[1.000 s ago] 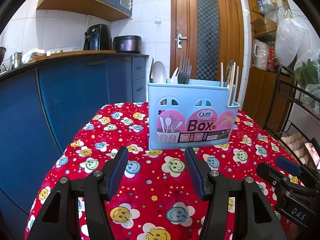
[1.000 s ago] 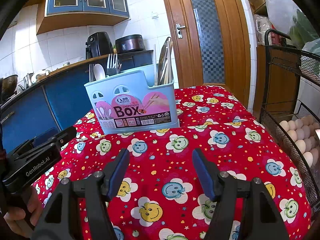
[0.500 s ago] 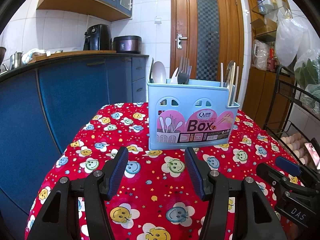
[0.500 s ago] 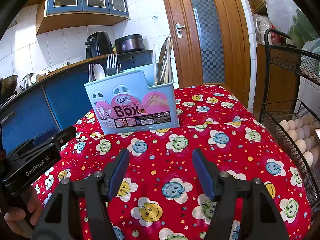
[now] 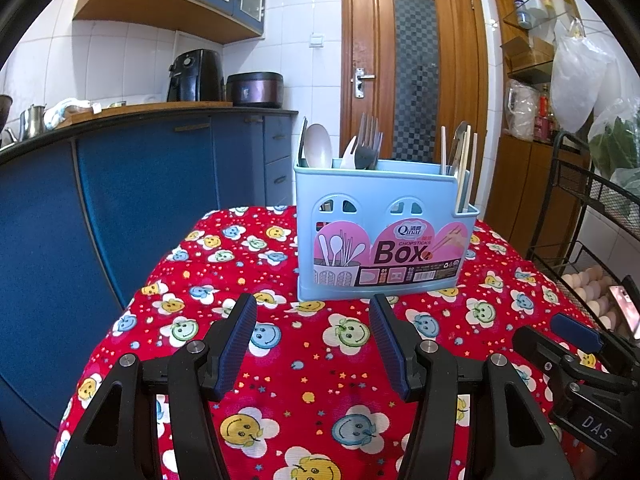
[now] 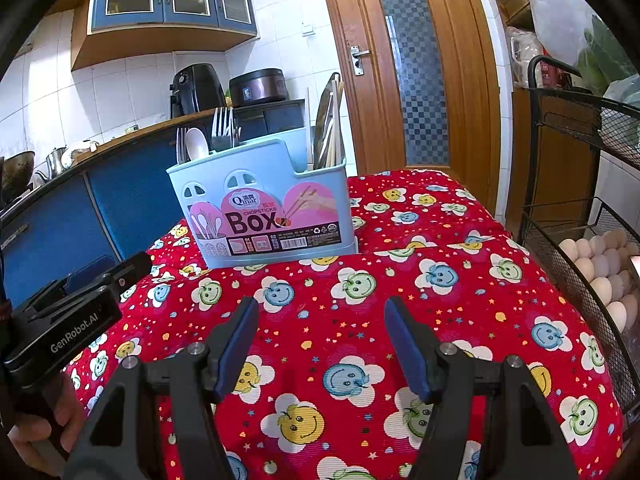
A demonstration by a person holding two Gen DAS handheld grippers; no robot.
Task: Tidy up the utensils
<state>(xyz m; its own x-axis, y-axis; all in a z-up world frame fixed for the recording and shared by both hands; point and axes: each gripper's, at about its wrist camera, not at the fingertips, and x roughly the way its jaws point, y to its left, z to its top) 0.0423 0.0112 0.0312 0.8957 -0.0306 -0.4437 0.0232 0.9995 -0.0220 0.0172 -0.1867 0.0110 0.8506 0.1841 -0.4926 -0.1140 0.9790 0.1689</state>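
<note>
Both grippers, left (image 5: pixel 312 334) and right (image 6: pixel 322 338), were spread and empty; box (image 5: pixel 384 232) looked sorted, so nothing needed pinching.

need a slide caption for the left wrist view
Open left gripper faces a blue utensil box holding spoons, forks and chopsticks on a red smiley tablecloth.

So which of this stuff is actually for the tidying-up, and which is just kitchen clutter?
For the job: blue utensil box, spoon, forks, chopsticks, left tongs, right tongs, both open and empty.

Just lying about: eggs, air fryer, rice cooker, kettle.
</note>
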